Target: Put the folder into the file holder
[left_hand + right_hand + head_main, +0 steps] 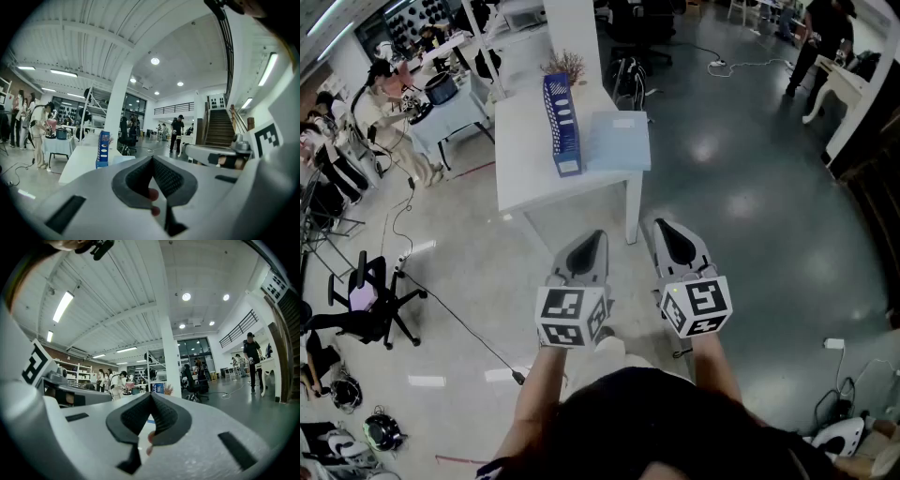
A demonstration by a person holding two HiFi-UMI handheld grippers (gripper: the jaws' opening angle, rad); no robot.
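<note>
1. While both tongs are held low in front of the person's body, neither has hold of anything: the left gripper [598, 236] has its jaws pressed together at the tips, with nothing between them
2. Just beside it, the right gripper [662, 227] also has its jaws fully together and empty; both point roughly level towards a white table [525, 159] ahead and are well apart from it
3. Between the grippers and the table lies bare floor [487, 281], so the person probably has to step forward before anything can be reached
4. On the table, near its front right corner, the folder [619, 141], pale blue, lies flat and untouched, its right side reaching the table's edge
5. Just to the left of the folder stands the file holder [561, 127], blue and upright; whether the two touch cannot be told, and no folder can be seen in it
6. Behind the file holder sits a sprig of dried flowers [565, 66]
7. Judged from this, the task has barely begun: approaching, opening a gripper, picking up the folder, turning it on edge and sliding it into the file holder are all left to do
8. Farther off, a black office chair [366, 291] stands at the left, and people gather at other tables beyond
</note>
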